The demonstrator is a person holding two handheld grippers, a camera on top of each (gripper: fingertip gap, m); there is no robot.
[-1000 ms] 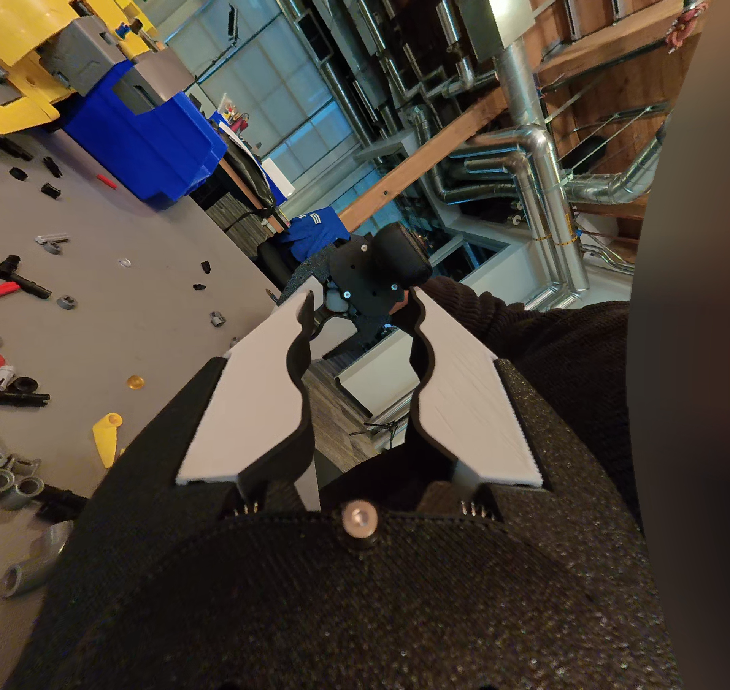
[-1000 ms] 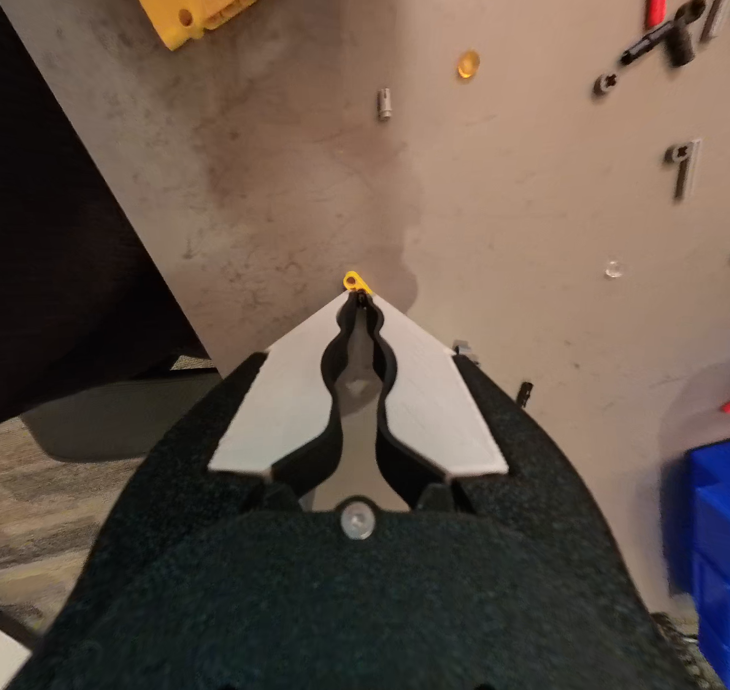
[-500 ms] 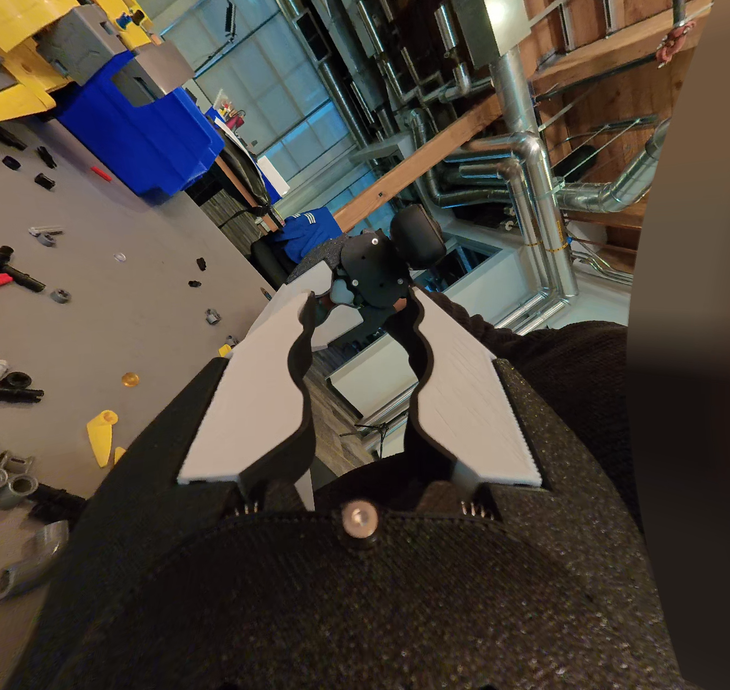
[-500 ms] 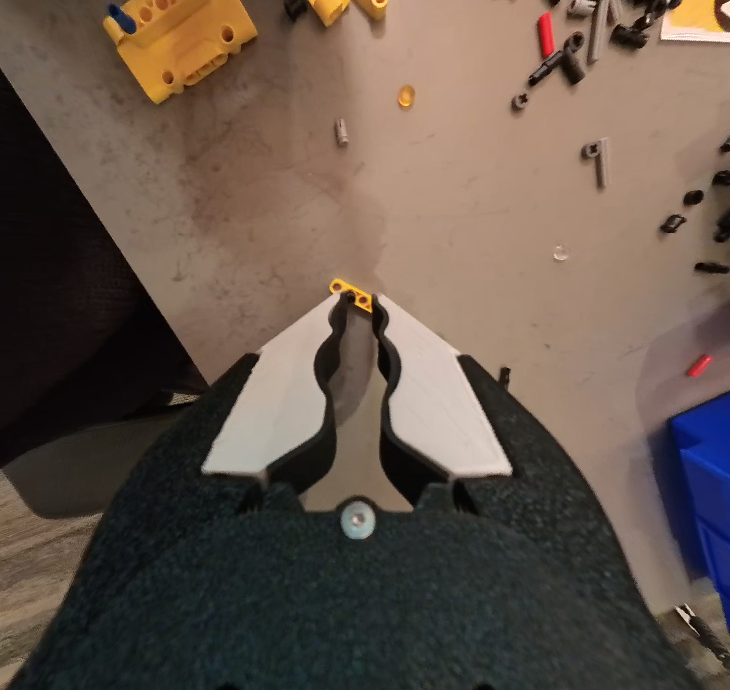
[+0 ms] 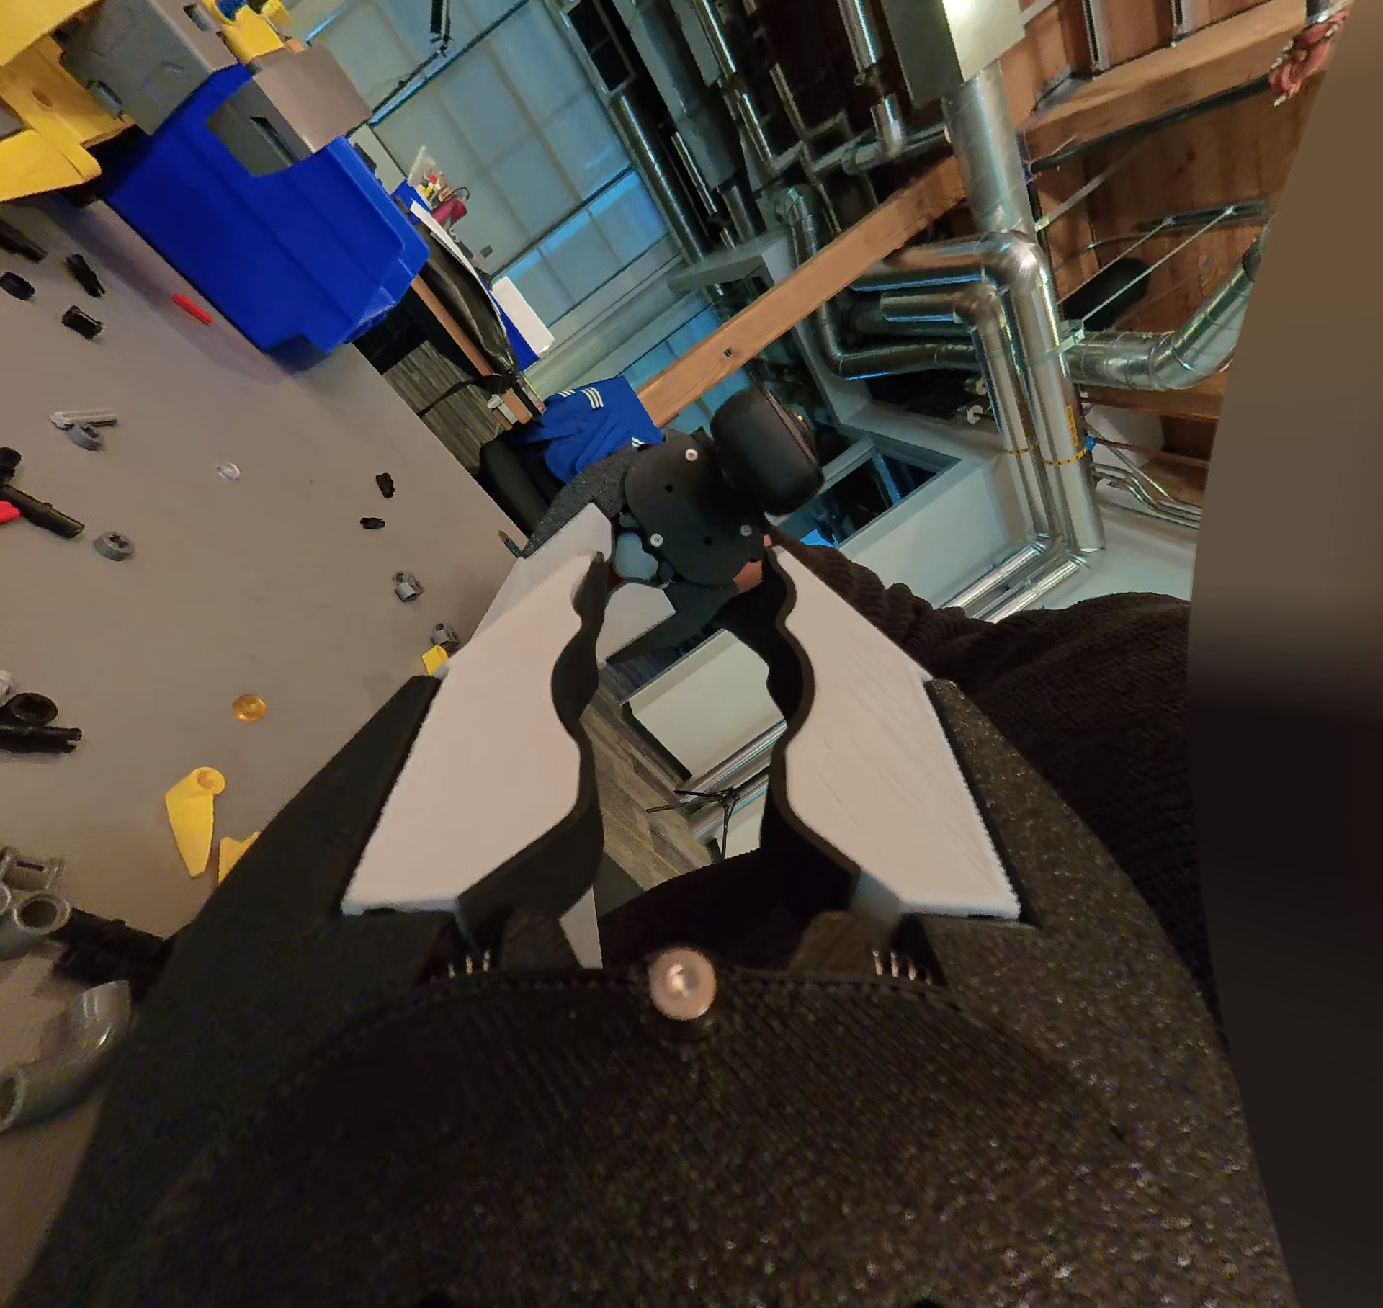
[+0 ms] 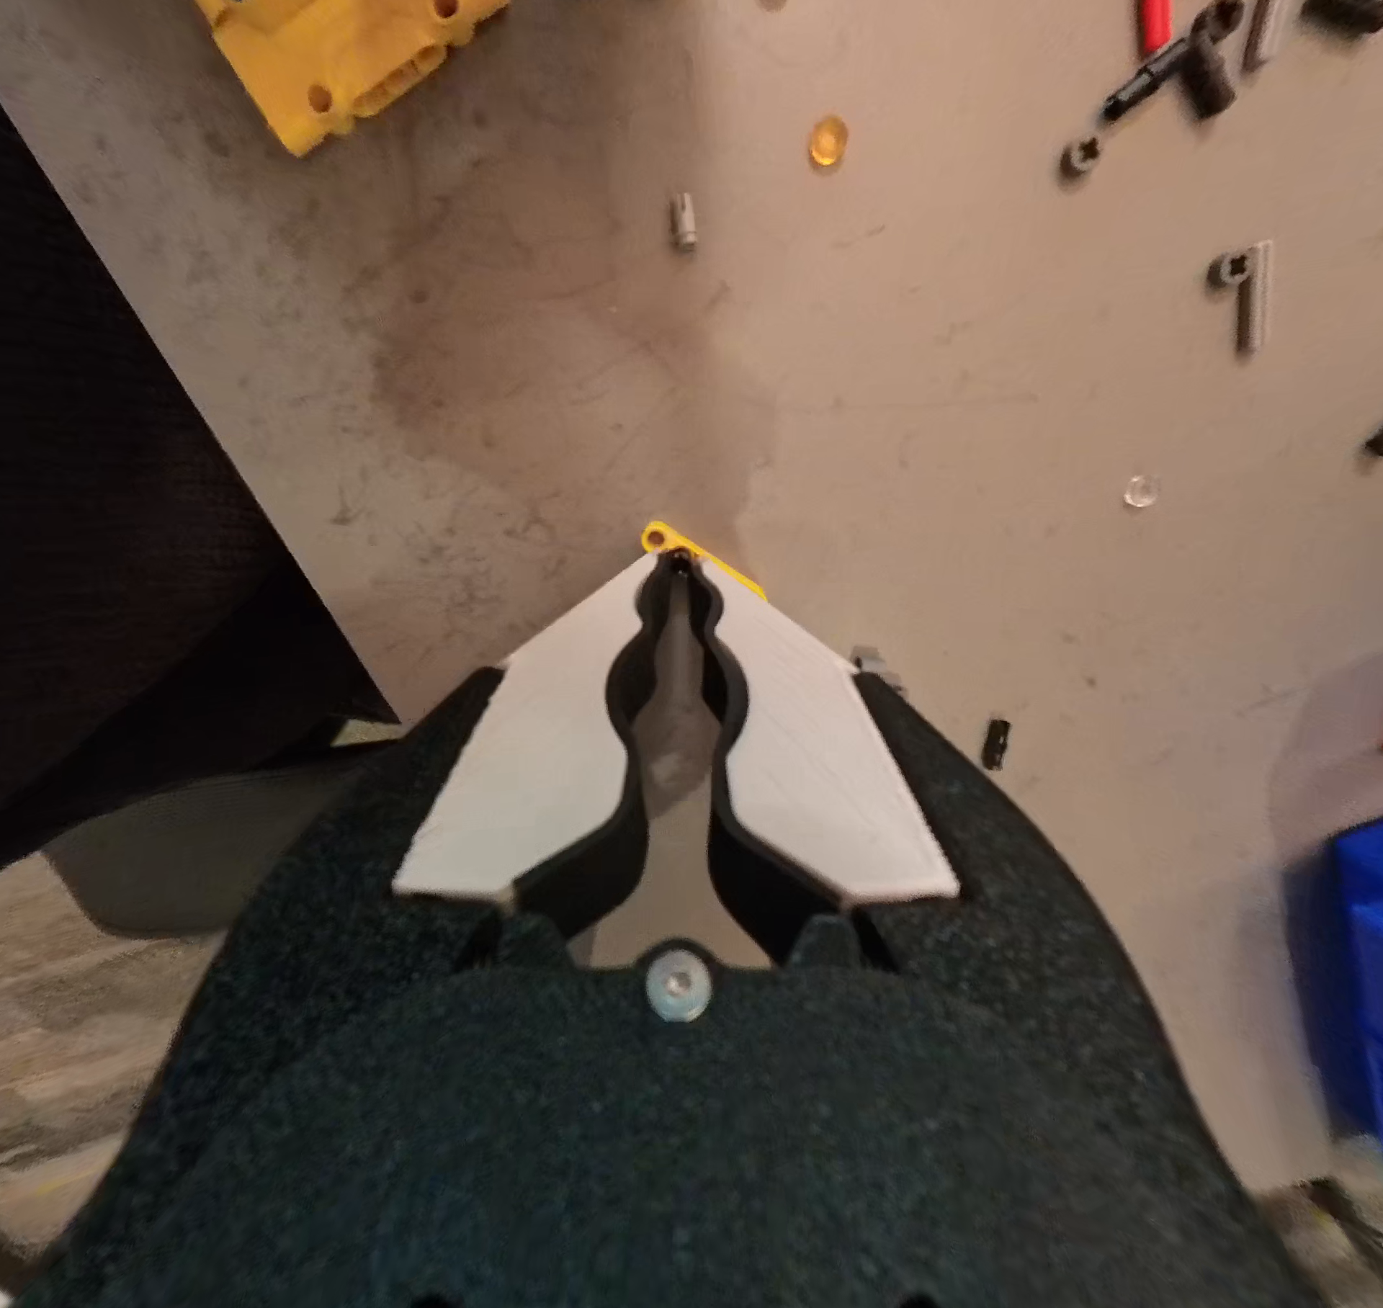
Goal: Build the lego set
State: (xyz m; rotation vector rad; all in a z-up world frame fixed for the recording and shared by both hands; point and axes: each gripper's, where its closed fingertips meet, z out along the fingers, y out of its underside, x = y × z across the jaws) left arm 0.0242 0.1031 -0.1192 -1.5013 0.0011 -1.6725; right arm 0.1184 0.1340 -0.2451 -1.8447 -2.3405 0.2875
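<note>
My right gripper [image 6: 677, 560] is shut on a small yellow beam with holes [image 6: 660, 537], held at the fingertips just above the grey table [image 6: 935, 389]. The beam sticks out past the tips on both sides. My left gripper [image 5: 682, 567] is open and empty, held in the air off the table's edge and tilted toward the ceiling. The right gripper's black body [image 5: 696, 516] shows just beyond the left fingertips. A small yellow bit [image 5: 438, 657] shows at its lower end, by the table.
A large yellow block with blue pins [image 6: 344, 22] lies at the far left. An orange round stud [image 6: 827, 142], a grey pin [image 6: 682, 221], a grey axle piece [image 6: 1246, 292], a clear stud [image 6: 1141, 490] and black connectors [image 6: 1182, 67] lie scattered. A blue bin [image 6: 1339, 973] stands at the right. A dark sleeve [image 5: 1048, 673] is close by. The grippers' ends are close to 15 cm from one another. About 8 cm separates my right fingertips from the grey pin [image 6: 682, 221].
The right gripper rose and its jaws parted slightly half a second ago. It is now lower again, with the jaws tight on the yellow beam. The left gripper has barely moved.
</note>
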